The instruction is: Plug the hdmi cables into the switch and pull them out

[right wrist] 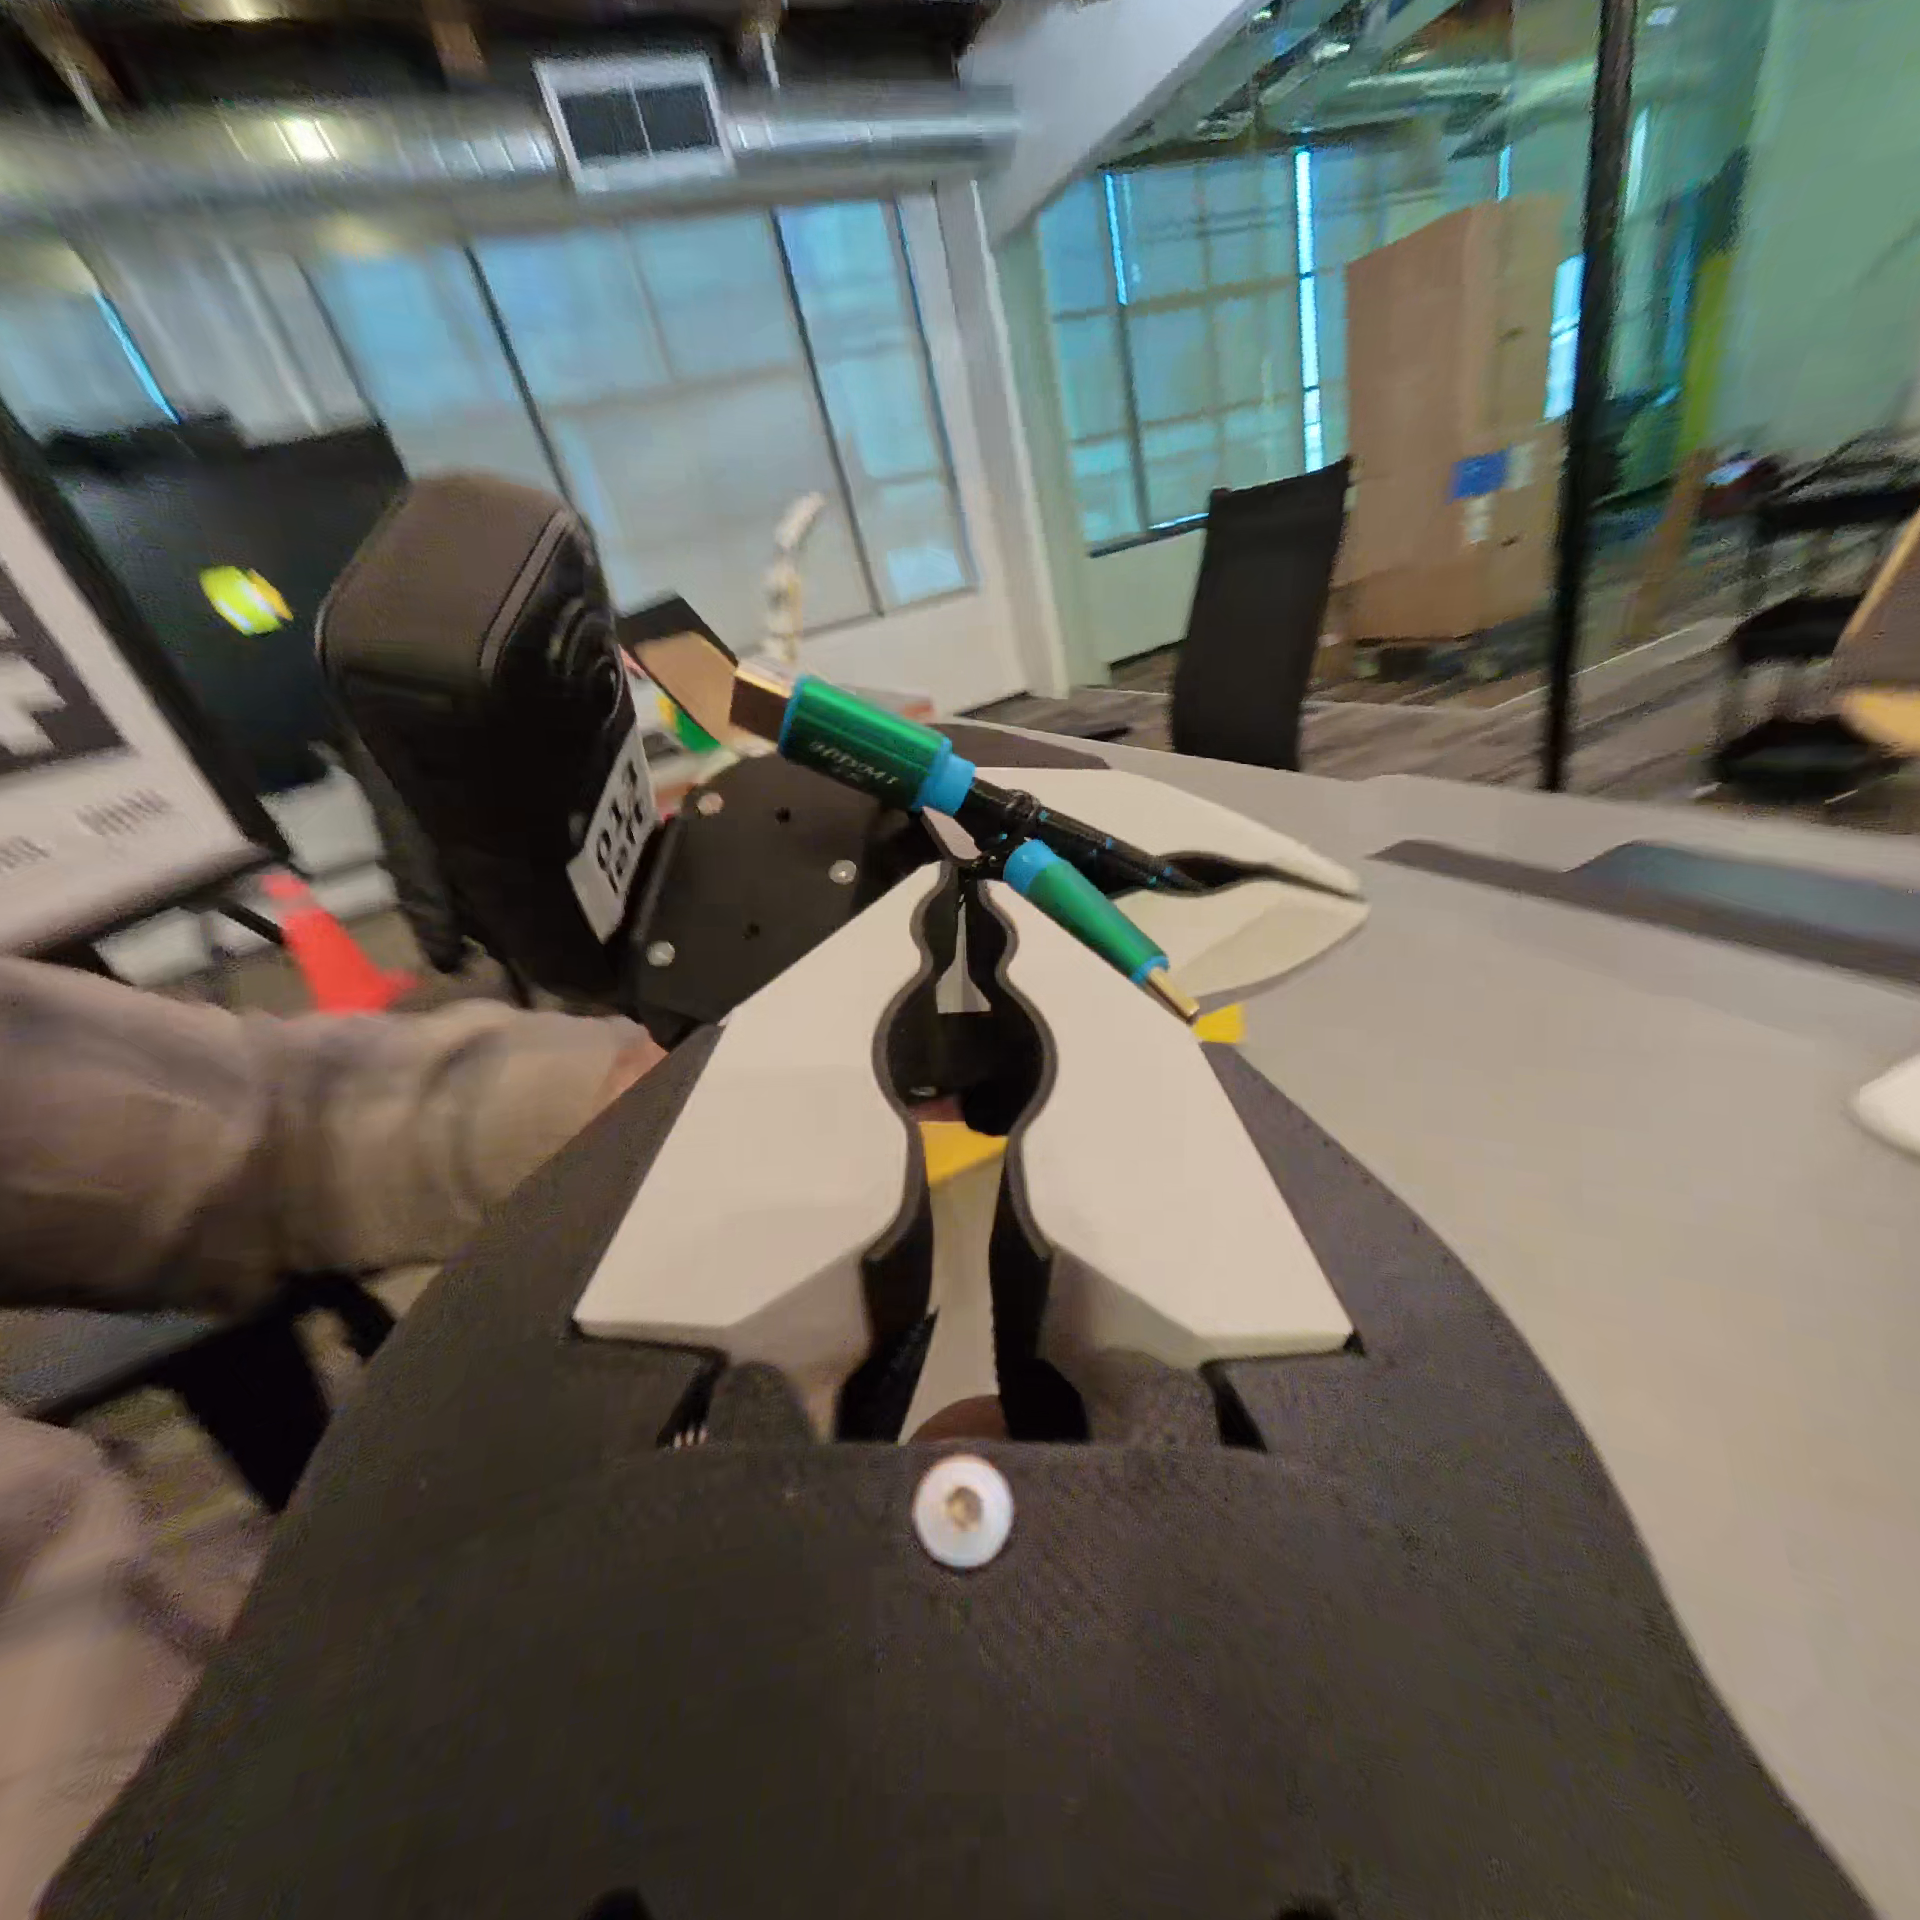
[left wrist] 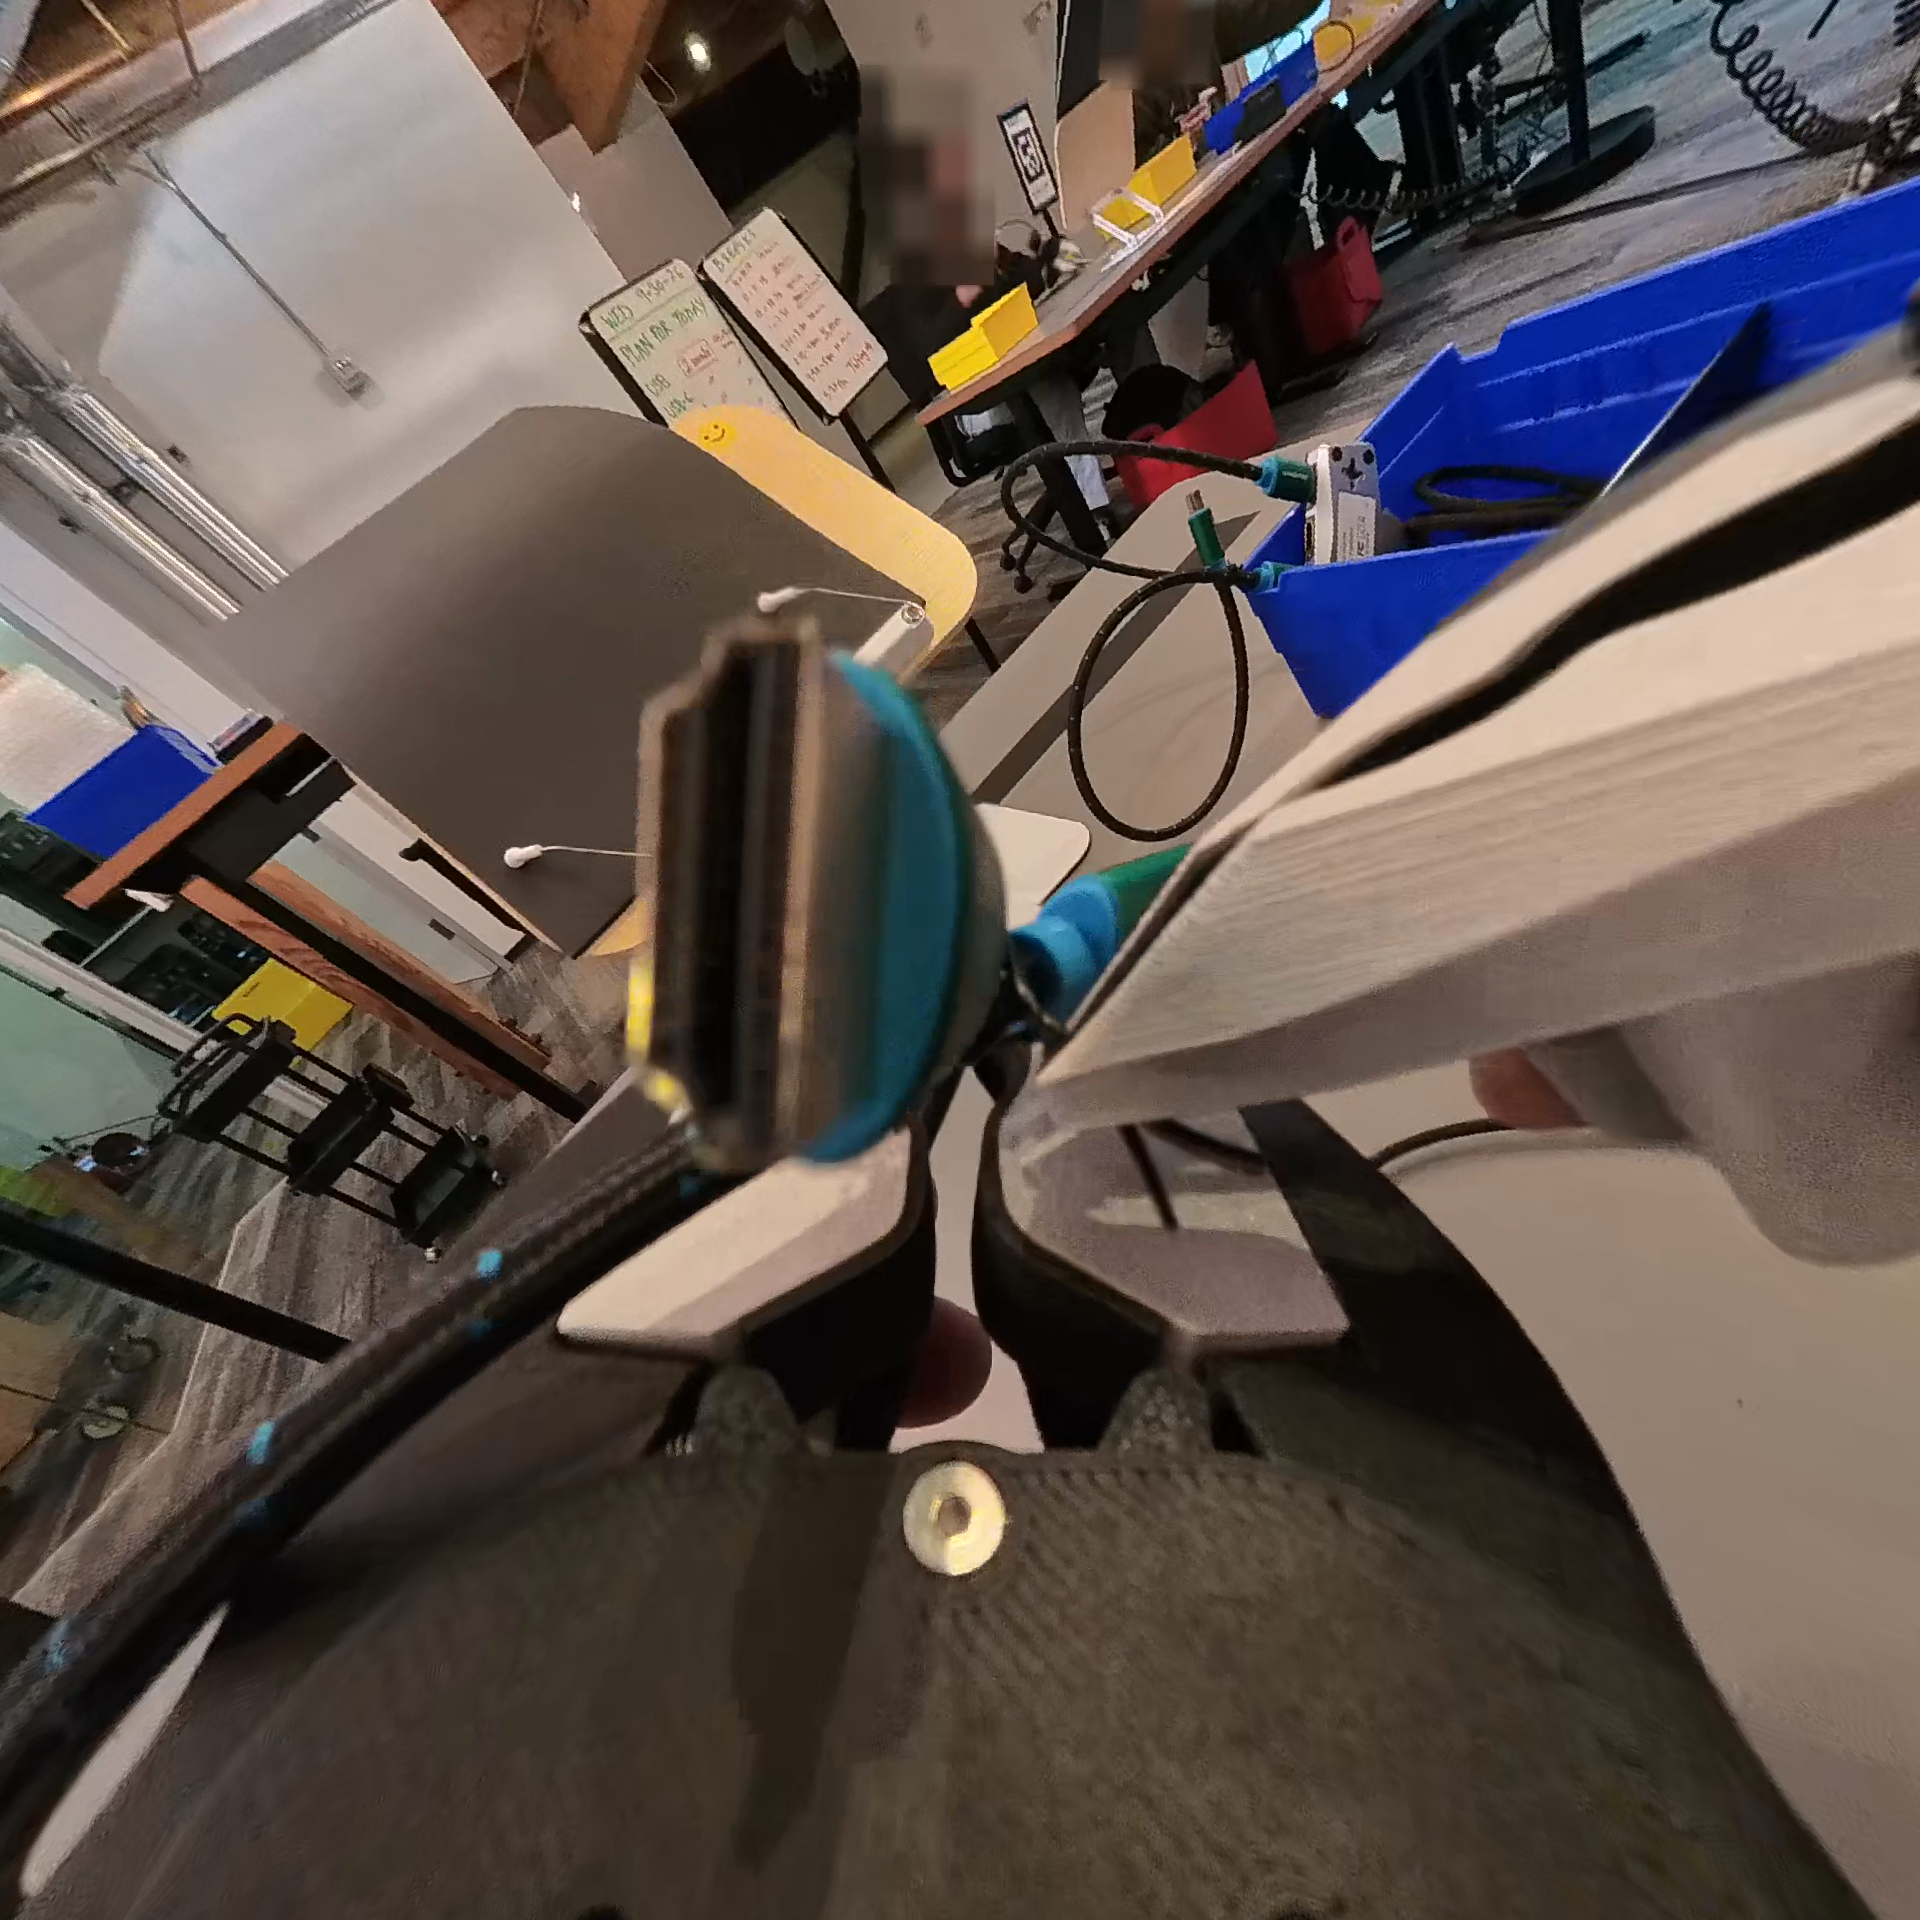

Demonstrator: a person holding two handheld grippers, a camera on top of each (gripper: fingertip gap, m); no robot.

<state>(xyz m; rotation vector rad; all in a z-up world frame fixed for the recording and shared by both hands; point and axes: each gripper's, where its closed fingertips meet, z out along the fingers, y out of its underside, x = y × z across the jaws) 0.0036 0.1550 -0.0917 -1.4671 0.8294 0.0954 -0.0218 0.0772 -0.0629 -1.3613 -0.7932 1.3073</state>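
**Two grippers bunched around green HDMI plugs above the counter**

Left wrist view: the left gripper (left wrist: 951, 1101) has its jaws nearly pressed together, pinching a black braided cable (left wrist: 343, 1382) just behind a green-and-blue HDMI plug (left wrist: 800, 894). The plug's metal mouth faces the camera, close and blurred. The right gripper (left wrist: 1049, 1060) reaches in from the right, its white fingers (left wrist: 1455, 883) closed beside a second green plug (left wrist: 1101, 909) that pokes out just behind the first. Farther off, a blue bin (left wrist: 1558, 520) sits on the grey counter (left wrist: 1143, 675); a small white switch (left wrist: 1340, 499) leans at its corner with one green-ended cable plugged in, and another green plug (left wrist: 1205, 530) stands loose beside it.

Right wrist view: the right gripper (right wrist: 961, 883) has its jaws pressed together at the tips, nipping the black cable where two green plugs branch. The larger HDMI plug (right wrist: 862, 743) points up-left toward the left gripper's black body (right wrist: 488, 727); the smaller plug (right wrist: 1101, 930) slants down-right, its gold tip clear of the counter (right wrist: 1558, 1143). The left gripper's white fingers (right wrist: 1247, 862) lie behind the cable. A grey sleeve (right wrist: 260, 1122) enters from the left.
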